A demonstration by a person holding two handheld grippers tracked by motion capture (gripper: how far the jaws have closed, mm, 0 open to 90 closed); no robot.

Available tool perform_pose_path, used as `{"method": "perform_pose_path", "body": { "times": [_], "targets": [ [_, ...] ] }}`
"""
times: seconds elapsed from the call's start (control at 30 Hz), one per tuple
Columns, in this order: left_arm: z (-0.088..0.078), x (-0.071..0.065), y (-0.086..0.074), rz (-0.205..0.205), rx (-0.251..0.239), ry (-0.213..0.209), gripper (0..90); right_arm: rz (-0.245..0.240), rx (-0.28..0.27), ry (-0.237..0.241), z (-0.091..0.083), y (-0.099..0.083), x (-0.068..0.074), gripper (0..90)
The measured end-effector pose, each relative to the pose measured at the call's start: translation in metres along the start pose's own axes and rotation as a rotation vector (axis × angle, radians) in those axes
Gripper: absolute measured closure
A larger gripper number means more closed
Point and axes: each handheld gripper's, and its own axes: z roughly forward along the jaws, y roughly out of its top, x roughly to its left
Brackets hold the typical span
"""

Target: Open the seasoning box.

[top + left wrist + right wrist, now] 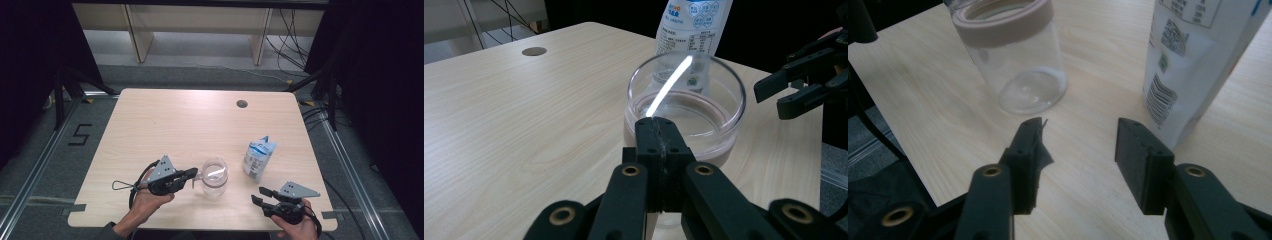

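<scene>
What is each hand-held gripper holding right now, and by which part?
The left hand-held gripper pinches the glass jar by its near rim. The right hand-held gripper holds nothing.

Both claws are black plastic, chunky linkage arms with brass-coloured pivot pins at the joints. The left claw [194,173] and the right claw [259,195] each carry a grey three-cornered plate on top, dotted with small holes. A thin black cable loops off the left one. Flat rectangular pads [1136,150] up front.
</scene>
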Motion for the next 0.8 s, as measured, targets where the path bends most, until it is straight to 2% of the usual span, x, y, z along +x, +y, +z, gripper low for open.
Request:
{"method": "perform_pose_path", "body": {
  "times": [0.1, 0.13, 0.2, 0.27, 0.3, 0.33, 0.4, 0.43, 0.5, 0.53, 0.57, 0.63, 0.67, 0.7, 0.73, 0.77, 0.8],
  "targets": [
    [0.001, 0.0, 0.0, -0.005, -0.002, -0.004, 89.3, -0.009, -0.007, 0.012, 0.003, 0.003, 0.001, 62.9],
    [0.001, -0.001, 0.0, -0.001, 0.002, -0.004, 89.3, -0.045, -0.019, 0.013, 0.005, 0.006, 0.002, 67.6],
    [0.001, -0.001, 0.0, -0.002, 0.001, -0.005, 89.3, -0.039, -0.033, 0.019, 0.006, 0.008, 0.004, 69.6],
    [0.002, -0.001, 0.001, -0.002, 0.0, -0.009, 89.3, -0.077, -0.062, 0.022, 0.01, 0.015, 0.007, 75.7],
    [0.002, -0.001, 0.001, -0.002, 0.0, -0.009, 89.3, -0.077, -0.062, 0.022, 0.01, 0.015, 0.007, 75.7],
    [0.003, -0.001, 0.0, -0.004, -0.008, -0.014, 89.3, -0.087, -0.078, 0.041, 0.015, 0.018, 0.008, 79.9],
    [0.003, -0.001, 0.001, -0.005, -0.008, -0.015, 89.3, -0.086, -0.079, 0.045, 0.019, 0.022, 0.01, 83.1],
    [0.003, -0.001, 0.0, -0.003, -0.009, -0.015, 89.3, -0.074, -0.085, 0.06, 0.023, 0.024, 0.012, 84.0],
    [0.003, -0.001, 0.0, -0.002, -0.009, -0.016, 89.3, -0.073, -0.074, 0.063, 0.024, 0.026, 0.014, 85.0],
    [0.003, 0.0, 0.0, -0.003, -0.009, -0.018, 89.3, -0.094, -0.079, 0.07, 0.03, 0.03, 0.014, 86.1],
    [0.003, 0.0, 0.0, -0.003, -0.009, -0.018, 89.3, -0.094, -0.079, 0.07, 0.03, 0.03, 0.014, 86.1],
    [0.003, -0.001, 0.0, -0.003, -0.012, -0.015, 89.3, -0.121, -0.093, 0.047, 0.036, 0.034, 0.015, 86.9],
    [0.002, -0.001, 0.0, 0.001, -0.006, -0.011, 89.3, -0.093, -0.077, 0.065, 0.037, 0.035, 0.017, 87.0],
    [0.002, -0.001, 0.0, 0.001, -0.007, -0.013, 89.3, -0.126, -0.08, 0.072, 0.04, 0.038, 0.015, 87.1],
    [0.002, -0.001, 0.0, 0.0, -0.007, -0.012, 89.3, -0.09, -0.073, 0.076, 0.041, 0.039, 0.018, 87.1],
    [0.002, -0.001, 0.0, 0.0, -0.008, -0.012, 89.3, -0.094, -0.066, 0.076, 0.042, 0.04, 0.019, 87.3],
    [0.002, -0.001, 0.0, 0.0, -0.007, -0.012, 89.3, -0.122, -0.078, 0.082, 0.045, 0.042, 0.017, 87.4]
  ]
}}
